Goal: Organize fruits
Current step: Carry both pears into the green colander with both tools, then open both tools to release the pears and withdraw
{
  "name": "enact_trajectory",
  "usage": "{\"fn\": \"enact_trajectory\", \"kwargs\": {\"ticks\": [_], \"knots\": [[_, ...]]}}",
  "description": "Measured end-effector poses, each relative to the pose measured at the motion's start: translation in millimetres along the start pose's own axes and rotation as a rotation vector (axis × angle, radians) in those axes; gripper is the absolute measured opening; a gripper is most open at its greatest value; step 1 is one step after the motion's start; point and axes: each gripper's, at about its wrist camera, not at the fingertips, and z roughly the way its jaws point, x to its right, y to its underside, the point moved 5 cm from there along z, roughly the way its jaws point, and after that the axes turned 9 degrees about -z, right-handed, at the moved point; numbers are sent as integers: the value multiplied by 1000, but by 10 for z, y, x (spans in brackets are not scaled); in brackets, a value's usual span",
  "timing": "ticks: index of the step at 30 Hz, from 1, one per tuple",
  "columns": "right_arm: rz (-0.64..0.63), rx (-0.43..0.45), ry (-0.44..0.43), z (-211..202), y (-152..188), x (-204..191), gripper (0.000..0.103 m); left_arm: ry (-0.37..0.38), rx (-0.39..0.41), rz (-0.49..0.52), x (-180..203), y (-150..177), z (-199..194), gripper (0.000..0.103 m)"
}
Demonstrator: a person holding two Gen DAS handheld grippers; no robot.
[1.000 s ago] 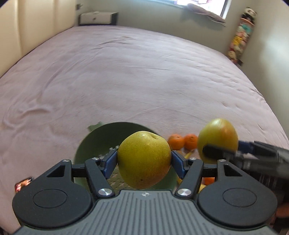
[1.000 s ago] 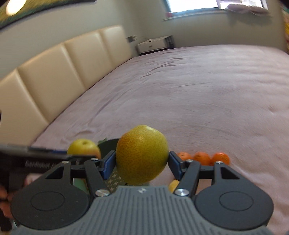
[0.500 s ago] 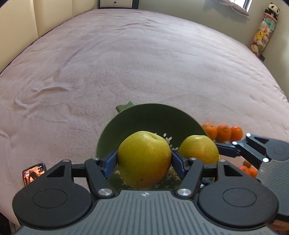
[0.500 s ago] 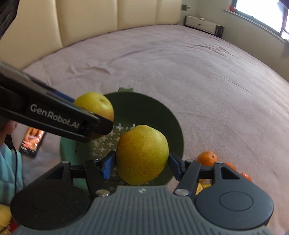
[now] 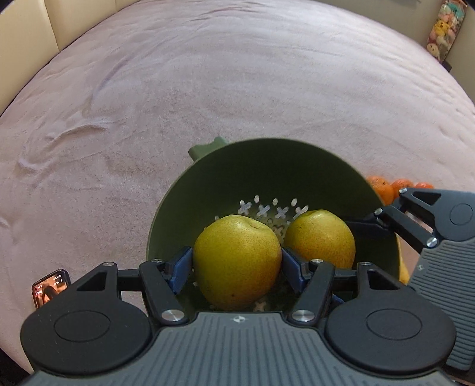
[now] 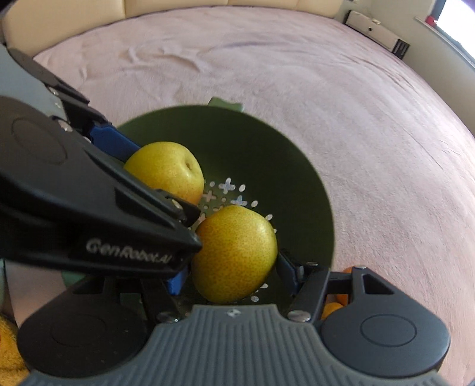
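My left gripper (image 5: 237,262) is shut on a yellow pear (image 5: 237,261) and holds it low inside a green colander bowl (image 5: 267,166). My right gripper (image 6: 231,265) is shut on a second yellow pear (image 6: 234,252), also inside the bowl (image 6: 297,166), right beside the first. In the left wrist view the right-hand pear (image 5: 322,234) sits just to the right of mine. In the right wrist view the left-hand pear (image 6: 166,169) shows at the upper left, partly behind the left gripper body.
The bowl sits on a pink bedspread (image 5: 207,89). Small oranges (image 5: 386,184) lie to its right; some show in the right wrist view (image 6: 338,300). A phone (image 5: 49,285) lies at the left. A headboard (image 6: 178,9) runs behind.
Both grippers have come down with their pears, from above the bowl's rim to deep inside it, and they now sit close side by side.
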Motion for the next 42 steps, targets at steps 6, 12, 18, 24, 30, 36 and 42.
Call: {"fn": "enact_trajectory", "kwargs": {"ticks": [6, 12, 18, 24, 30, 36, 42], "knots": [[-17, -41, -8, 103, 42, -23, 60, 10, -50, -18, 10, 53, 111, 74], [-35, -39, -6, 127, 39, -38, 60, -2, -46, -17, 1, 50, 138, 74], [-42, -46, -11, 158, -20, -47, 61, -2, -56, -15, -18, 46, 161, 74], [-37, -75, 2, 135, -22, -48, 70, 6, -48, -16, -4, 45, 129, 76], [-19, -65, 22, -23, -20, -25, 79, 24, -12, -8, 41, -18, -41, 78], [7, -26, 42, -272, -3, 10, 84, 40, 18, 7, 96, -70, -219, 78], [63, 31, 85, -573, 74, 48, 85, 53, 71, 26, 147, -100, -414, 79]]}}
